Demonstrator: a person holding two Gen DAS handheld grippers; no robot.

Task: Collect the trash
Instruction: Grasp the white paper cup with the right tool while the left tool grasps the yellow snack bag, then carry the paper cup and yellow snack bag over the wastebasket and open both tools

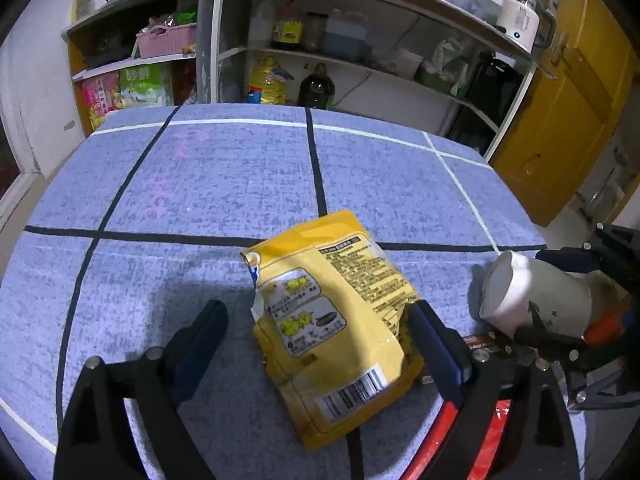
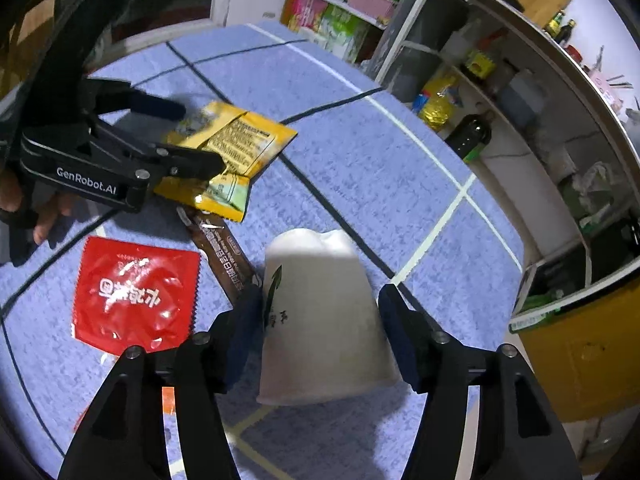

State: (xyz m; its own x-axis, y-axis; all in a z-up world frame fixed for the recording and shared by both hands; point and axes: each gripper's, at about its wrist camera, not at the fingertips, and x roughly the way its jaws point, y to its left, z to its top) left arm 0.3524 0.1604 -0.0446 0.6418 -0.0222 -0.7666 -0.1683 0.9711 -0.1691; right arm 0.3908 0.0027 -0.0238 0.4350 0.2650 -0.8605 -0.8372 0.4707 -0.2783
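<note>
Yellow snack bag [image 1: 332, 320] flat on blue desk [image 1: 200, 184], between left gripper [image 1: 316, 336] fingers, spread wide. White paper cup [image 2: 324, 320] on its side between right gripper [image 2: 320, 340] fingers, apart. Red packet [image 2: 134, 292] nearby.

Red packet [image 1: 486, 436] mostly hidden behind left claw [image 1: 316, 334]; shelf labels unreadable.

Each claw is matte black plastic: two triangular cut-out arms lead to long fingers faced with dark blue pads, joined by round silver screws. The left claw [image 1: 316, 344] carries white "GenRobot.AI" lettering on its side bar, seen from the right wrist view. The right claw [image 2: 320, 336] is built the same, with orange parts showing by its body.
</note>
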